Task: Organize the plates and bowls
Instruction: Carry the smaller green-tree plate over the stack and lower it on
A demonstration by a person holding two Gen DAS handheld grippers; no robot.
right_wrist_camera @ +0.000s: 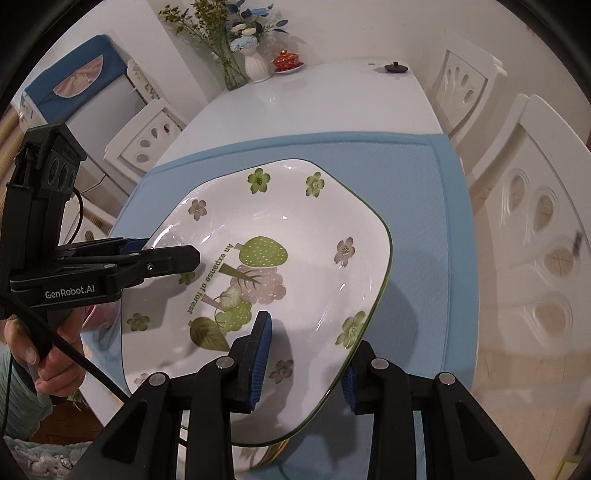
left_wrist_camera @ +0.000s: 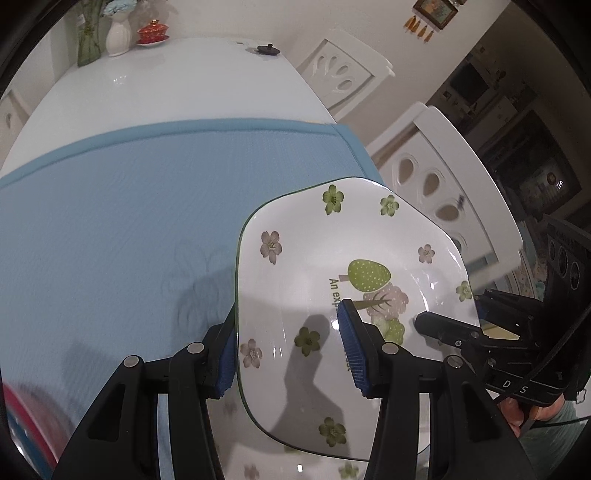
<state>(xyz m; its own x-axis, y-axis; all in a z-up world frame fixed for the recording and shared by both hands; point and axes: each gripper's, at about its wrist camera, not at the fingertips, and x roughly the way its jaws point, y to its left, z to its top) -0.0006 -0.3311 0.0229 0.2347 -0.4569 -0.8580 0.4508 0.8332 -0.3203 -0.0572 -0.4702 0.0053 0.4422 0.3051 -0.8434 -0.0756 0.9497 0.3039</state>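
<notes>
While both of my hands share the load, my left hand-held gripper (left_wrist_camera: 291, 350) is clamped on the near-left rim of the flowered plate (left_wrist_camera: 332, 266), one blue pad under the edge and one on the upper face. My right hand-held gripper (right_wrist_camera: 306, 363) is clamped on the opposite rim the same way. Each device shows in the other's view, reaching in from the side.

Held between the two, the plate hangs tilted above the blue mat (right_wrist_camera: 413, 192), apart from it and casting a shadow on the cloth. Another patterned dish (left_wrist_camera: 229, 410) appears to lie beneath the near edge, mostly hidden. Beyond the mat, the white tabletop (left_wrist_camera: 166, 81) carries vases, a red lidded cup (left_wrist_camera: 153, 31) and a small black knob; white chairs (right_wrist_camera: 532, 206) stand alongside.

I judge this the carrying step. Next comes levelling the plate over its resting place, lowering evenly, then releasing both sides together so neither edge drops first.
</notes>
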